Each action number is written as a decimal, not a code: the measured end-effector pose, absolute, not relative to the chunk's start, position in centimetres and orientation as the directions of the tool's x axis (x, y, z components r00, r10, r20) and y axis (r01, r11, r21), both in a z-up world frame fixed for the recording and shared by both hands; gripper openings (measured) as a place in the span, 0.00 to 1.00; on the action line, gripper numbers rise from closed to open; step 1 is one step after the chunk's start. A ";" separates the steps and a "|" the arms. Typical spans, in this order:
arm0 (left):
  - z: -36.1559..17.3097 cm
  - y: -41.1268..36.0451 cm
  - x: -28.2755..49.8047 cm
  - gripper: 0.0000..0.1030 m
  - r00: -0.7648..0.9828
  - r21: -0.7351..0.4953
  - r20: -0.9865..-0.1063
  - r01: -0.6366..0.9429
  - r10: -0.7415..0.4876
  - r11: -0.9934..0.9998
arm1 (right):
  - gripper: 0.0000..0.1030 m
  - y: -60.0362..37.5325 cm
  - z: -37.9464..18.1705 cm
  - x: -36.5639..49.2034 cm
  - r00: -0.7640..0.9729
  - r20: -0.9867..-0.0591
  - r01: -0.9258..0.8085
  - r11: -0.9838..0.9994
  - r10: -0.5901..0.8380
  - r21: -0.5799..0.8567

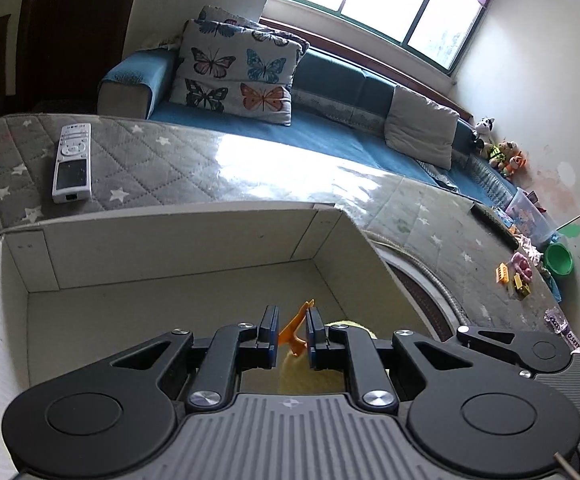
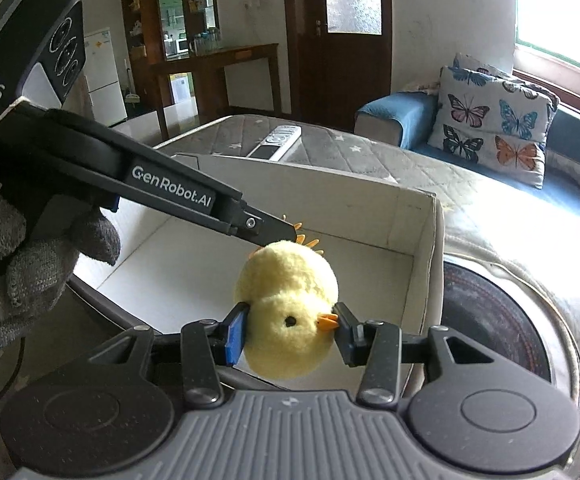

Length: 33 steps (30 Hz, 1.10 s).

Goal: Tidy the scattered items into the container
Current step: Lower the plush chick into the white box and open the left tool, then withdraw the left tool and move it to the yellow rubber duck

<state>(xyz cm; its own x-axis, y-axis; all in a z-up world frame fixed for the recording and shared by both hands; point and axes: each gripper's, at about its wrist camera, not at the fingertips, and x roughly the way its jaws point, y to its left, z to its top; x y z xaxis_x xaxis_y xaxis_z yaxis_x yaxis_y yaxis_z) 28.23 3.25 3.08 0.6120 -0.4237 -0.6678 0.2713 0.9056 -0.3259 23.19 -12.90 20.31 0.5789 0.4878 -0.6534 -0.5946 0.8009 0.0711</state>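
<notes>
Chick (image 2: pixel 286 308) face in right view only.

A yellow plush chick (image 2: pixel 288 308) with an orange beak, a black eye and orange feet is held above the open white cardboard box (image 2: pixel 426 236), its head clamped between the pads of the right hand-held gripper (image 2: pixel 292 330) and its orange foot (image 1: pixel 296 326) pinched by the left hand-held gripper (image 1: pixel 293 330). The box is seen standing on the quilted grey table (image 1: pixel 162 168), its interior bare. A silver remote control (image 1: pixel 72 162) is laid flat on the table beyond the box's far wall.
</notes>
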 end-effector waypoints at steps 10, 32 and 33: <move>2.8 3.0 27.9 0.19 0.615 -0.309 -0.673 0.271 -0.411 0.911 | 0.58 -13.0 20.9 22.6 0.586 -0.639 -0.597 0.799 0.498 0.076; 4.9 3.4 23.2 0.30 0.653 -0.274 -0.658 0.255 -0.374 0.927 | 0.94 -14.0 23.3 16.7 0.669 -0.556 -0.578 0.815 0.493 0.028; 5.0 3.4 22.9 0.30 0.656 -0.274 -0.656 0.255 -0.374 0.927 | 0.98 -14.0 23.4 16.4 0.674 -0.551 -0.577 0.816 0.492 0.024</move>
<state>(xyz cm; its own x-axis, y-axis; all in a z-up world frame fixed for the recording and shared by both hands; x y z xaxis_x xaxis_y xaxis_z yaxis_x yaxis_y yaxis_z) 22.87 3.39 4.98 0.6560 -0.3738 -0.6557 0.2548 0.9274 -0.2739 16.36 -14.04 23.36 0.6738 0.4924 -0.5509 -0.5770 0.8164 0.0240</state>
